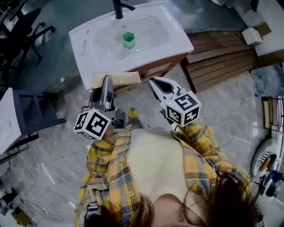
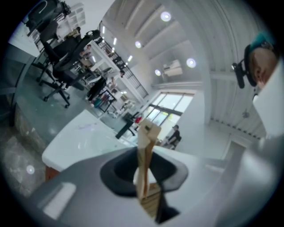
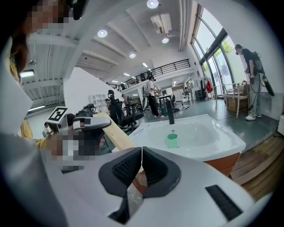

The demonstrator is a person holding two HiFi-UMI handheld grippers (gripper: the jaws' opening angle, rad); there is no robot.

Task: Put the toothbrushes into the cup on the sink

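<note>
I am looking down at the white sink [image 1: 177,42], which is standing on a wooden cabinet at the far side of the scene, with a black faucet [image 1: 119,9] at its far edge. The person in the yellow checked shirt [image 1: 111,177] is standing near it and is holding both tongs toward it.

The left gripper [image 1: 106,80] is clamping a flat beige box [image 1: 122,78], and the box is lying level just in front of the near edge of the sink. The right gripper [image 1: 152,81] is pointing a little downward to the right of the box, with its jaws pressed together and nothing between them.

The green cup [image 1: 128,40] is standing upright in the middle of the basin, small and open at the top. On the left rim of the sink a thin pale thing [image 1: 84,46] is lying; I cannot tell if it is a toothbrush.

The left gripper view is showing the box edge-on, thin and upright between the dark pads, and the cup is not appearing there. The right gripper view is showing the cup and the faucet behind it, with the box at the left.
</note>
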